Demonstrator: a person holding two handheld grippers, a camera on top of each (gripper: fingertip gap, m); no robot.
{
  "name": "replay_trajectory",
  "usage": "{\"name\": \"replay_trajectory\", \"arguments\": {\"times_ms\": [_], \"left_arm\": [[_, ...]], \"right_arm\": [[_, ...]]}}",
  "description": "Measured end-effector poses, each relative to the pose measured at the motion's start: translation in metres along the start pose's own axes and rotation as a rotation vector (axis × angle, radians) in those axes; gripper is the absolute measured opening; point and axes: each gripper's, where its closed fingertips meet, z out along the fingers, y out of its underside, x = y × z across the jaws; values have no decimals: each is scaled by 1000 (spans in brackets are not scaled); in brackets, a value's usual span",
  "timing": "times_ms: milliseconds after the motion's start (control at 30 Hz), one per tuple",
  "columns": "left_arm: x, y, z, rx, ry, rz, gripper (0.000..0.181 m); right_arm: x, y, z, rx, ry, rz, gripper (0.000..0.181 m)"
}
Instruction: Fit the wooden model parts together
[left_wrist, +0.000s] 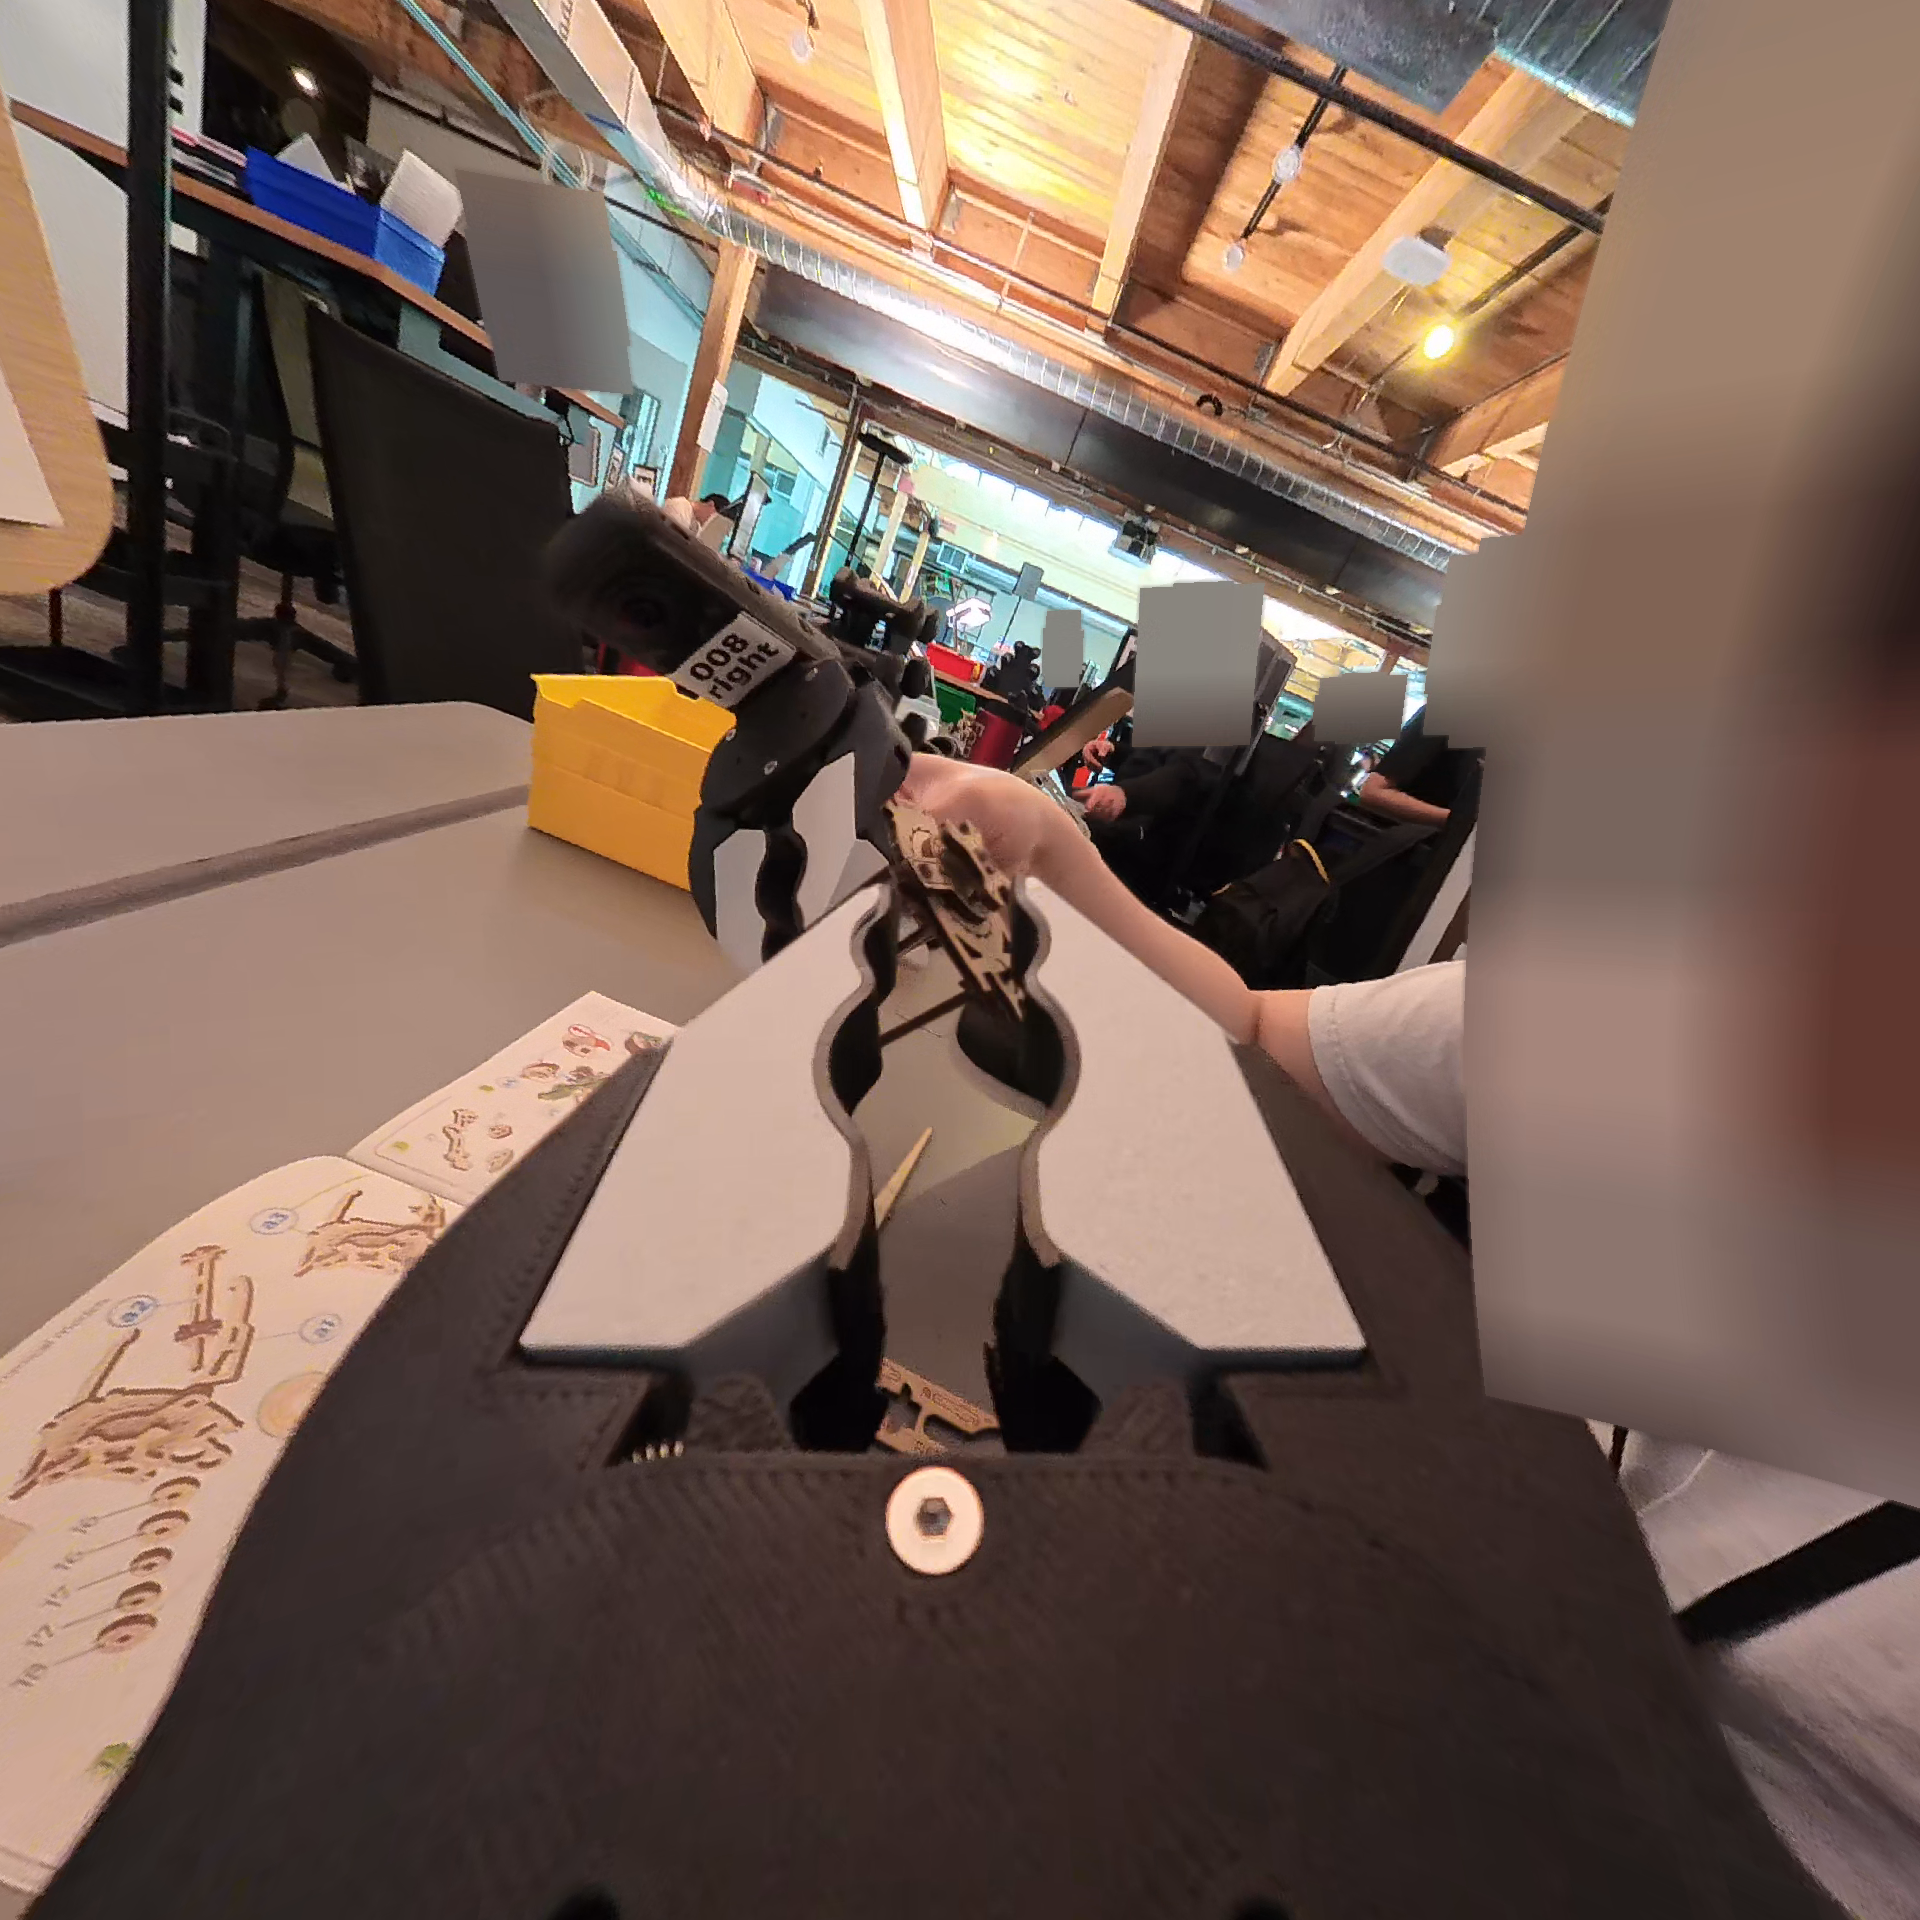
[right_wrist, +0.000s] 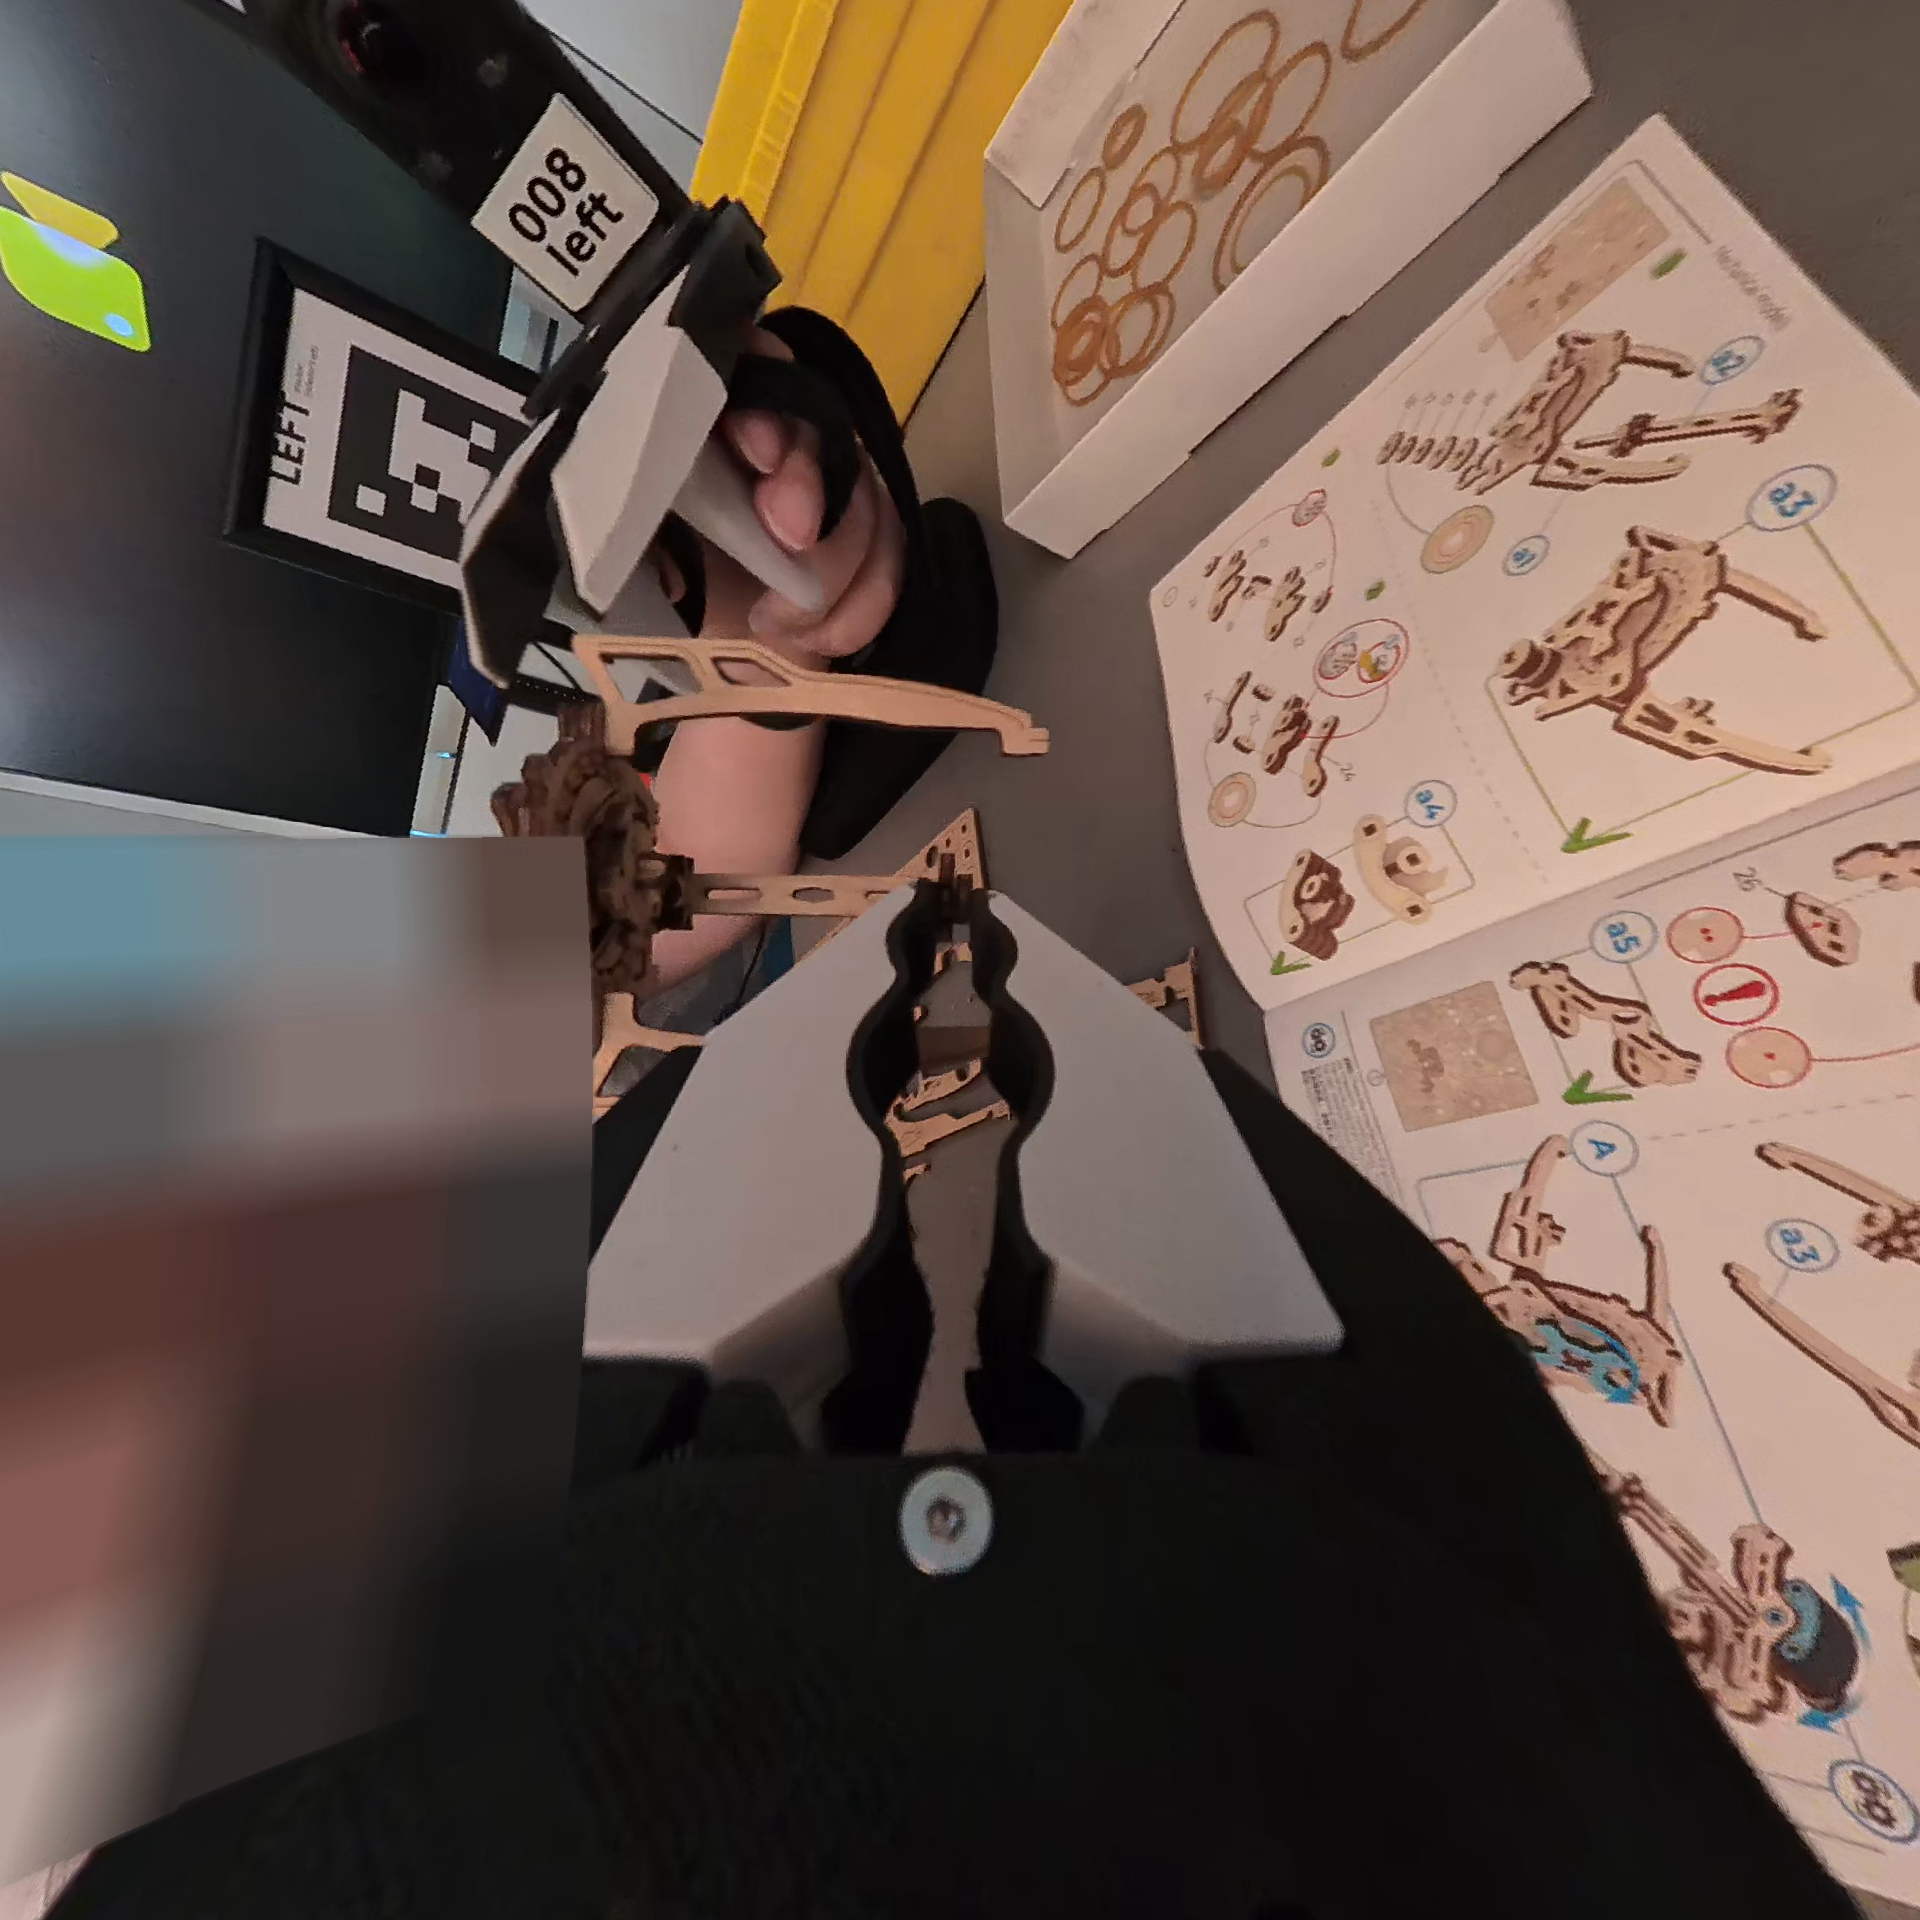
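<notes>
Plywood laser-cut model assembly (right_wrist: 623, 831) clamped at right tool (right_wrist: 948, 902) tip; I see left tool (left_wrist: 954, 935) pinching its opposite end, long axis spanning between.

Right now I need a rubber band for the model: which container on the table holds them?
The white cardboard box beside the instruction sheets: tan rubber bands lie in its open top. The yellow bin next to it shows none.

Bright overhead ceiling lamps, soft shadows, fisheye-bent edges, dimmer downward right view
</notes>
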Motion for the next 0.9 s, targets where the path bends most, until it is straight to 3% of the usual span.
{"name": "replay_trajectory", "arguments": {"times_ms": [233, 433, 900], "left_arm": [[2, 5, 4, -44, -51, 149, 21], [16, 4, 12, -59, -144, 478, 27], [15, -13, 3, 30, -189, 487, 23]], "right_arm": [[5, -4, -5, 26, 16, 6, 3], [6, -10, -14, 69, 24, 4, 3], [4, -25, -23, 170, -17, 18, 3]]}}
